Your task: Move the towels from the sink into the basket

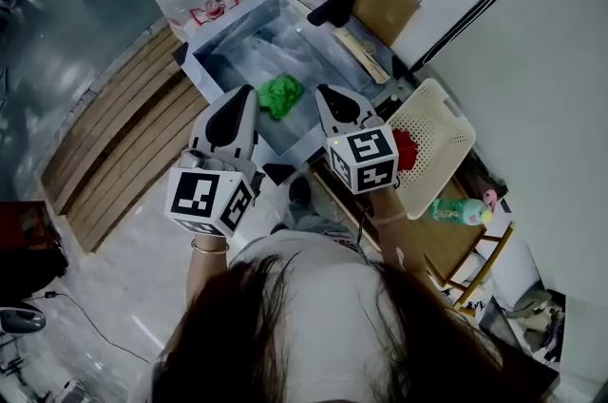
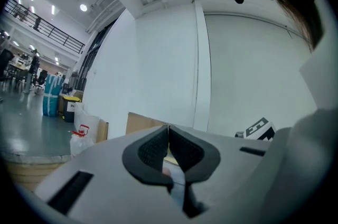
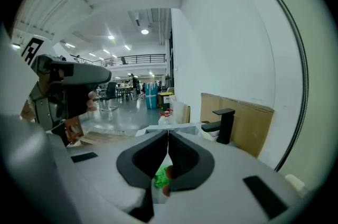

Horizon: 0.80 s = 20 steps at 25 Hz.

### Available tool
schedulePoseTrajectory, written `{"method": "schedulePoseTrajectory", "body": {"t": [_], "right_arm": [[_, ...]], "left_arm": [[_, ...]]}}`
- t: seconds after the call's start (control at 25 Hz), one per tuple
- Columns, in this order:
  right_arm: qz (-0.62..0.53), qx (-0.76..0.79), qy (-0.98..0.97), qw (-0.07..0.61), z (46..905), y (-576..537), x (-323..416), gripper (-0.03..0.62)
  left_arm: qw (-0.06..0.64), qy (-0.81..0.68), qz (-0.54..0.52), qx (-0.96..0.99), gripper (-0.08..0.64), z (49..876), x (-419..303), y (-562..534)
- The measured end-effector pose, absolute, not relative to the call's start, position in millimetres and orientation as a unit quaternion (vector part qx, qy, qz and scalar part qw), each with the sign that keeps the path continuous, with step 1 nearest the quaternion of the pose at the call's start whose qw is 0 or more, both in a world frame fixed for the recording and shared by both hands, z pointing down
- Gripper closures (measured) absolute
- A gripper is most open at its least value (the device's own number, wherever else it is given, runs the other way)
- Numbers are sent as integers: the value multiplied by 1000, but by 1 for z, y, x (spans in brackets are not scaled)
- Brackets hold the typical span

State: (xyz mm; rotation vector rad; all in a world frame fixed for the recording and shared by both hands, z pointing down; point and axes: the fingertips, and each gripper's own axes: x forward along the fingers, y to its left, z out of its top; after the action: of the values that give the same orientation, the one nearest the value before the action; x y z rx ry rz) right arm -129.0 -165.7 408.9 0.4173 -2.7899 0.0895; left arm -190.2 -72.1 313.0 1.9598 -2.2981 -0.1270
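In the head view, the green towel (image 1: 281, 95) lay in the sink (image 1: 228, 40), at the end of the basin nearest the person. It was bunched into a lump, so no long axis or pointing end could be made out. A red towel (image 1: 407, 150) lay in the white basket (image 1: 446, 121) just right of the sink, partly hidden behind the right claw's marker cube. Both arms reached forward side by side. The left claw (image 1: 249, 91) and the right claw (image 1: 322, 91) were held above the near edge of the sink, tips pointing away from the person. The green towel sat between the two tips, touching neither. A black faucet (image 1: 332, 2) stood at the sink's far side.

In the left gripper view, the left claw (image 2: 168, 129) was tilted up toward a white wall (image 2: 158, 59). Its two dark pads were pressed together at the tip and gripped nothing. A strip of cardboard (image 2: 142, 122) showed just above the pads, and the other claw's cube appeared at the right.

In the right gripper view, the right claw (image 3: 168, 134) was likewise closed tight and held nothing. It looked roughly level across the sink (image 3: 158, 130) toward the faucet (image 3: 224, 123). The green towel (image 3: 160, 177) showed through the gap under the pads, below the claw and apart from it. The left claw (image 3: 68, 77) hung at the left edge.
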Motion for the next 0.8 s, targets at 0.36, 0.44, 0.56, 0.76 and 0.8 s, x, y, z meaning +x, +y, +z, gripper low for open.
{"method": "schedulePoseTrajectory", "body": {"t": [0.36,0.44,0.56,0.76,0.8], "right_arm": [[9,73,-971,226,454,-178,-166,563],[2,55,-970,239,463,-180,-174,561],[-10,27,-966,258,479,-182,-185,561],[-26,-1,-959,283,503,-183,-205,560],[-30,-7,-957,289,508,-183,-209,558]], "left_arm": [[70,-784,-50,615,549,323,-214,-94],[70,-793,-52,603,549,327,-219,-95],[72,-803,-53,590,549,333,-221,-97],[86,-811,-53,576,549,343,-229,-98],[88,-812,-52,575,549,345,-230,-98]]}}
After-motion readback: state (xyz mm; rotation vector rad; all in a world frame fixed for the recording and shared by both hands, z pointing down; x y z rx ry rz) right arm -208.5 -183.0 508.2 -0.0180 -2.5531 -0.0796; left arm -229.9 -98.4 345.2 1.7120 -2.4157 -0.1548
